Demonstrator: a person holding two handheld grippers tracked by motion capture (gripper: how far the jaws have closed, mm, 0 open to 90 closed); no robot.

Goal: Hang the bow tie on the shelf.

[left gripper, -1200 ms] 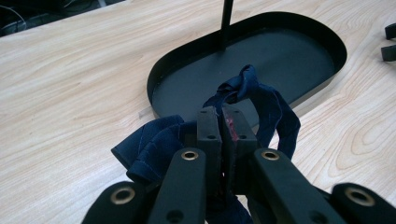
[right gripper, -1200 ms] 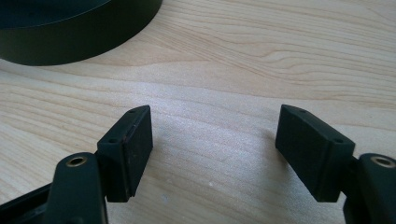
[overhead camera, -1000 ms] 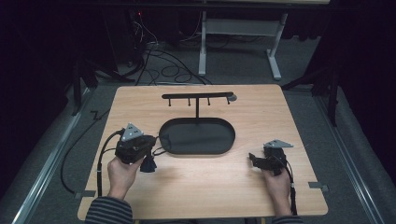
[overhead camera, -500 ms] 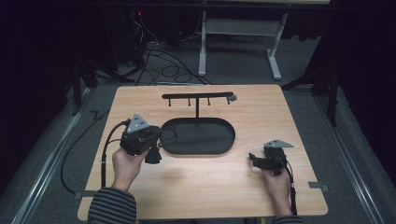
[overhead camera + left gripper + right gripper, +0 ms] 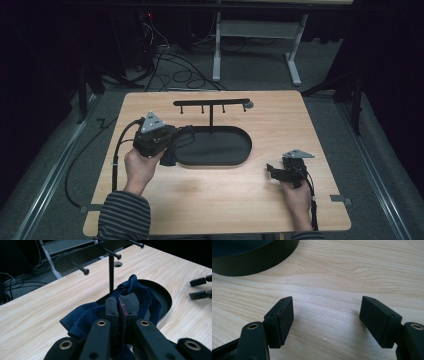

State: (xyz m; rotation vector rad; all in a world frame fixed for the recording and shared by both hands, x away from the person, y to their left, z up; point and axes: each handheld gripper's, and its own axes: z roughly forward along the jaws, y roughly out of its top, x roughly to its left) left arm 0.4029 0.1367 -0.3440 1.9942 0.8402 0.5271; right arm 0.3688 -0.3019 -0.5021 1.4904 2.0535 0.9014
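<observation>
Wooden table: left gripper clenched on dark blue cloth beside black tray; right gripper released, jaws apart.

Left tool, with dark blue cloth, now higher, nearer the tray.

On my bench: one dark blue cloth, one black oval tray, one peg rack with four pegs, and my two hand-held grippers.
</observation>
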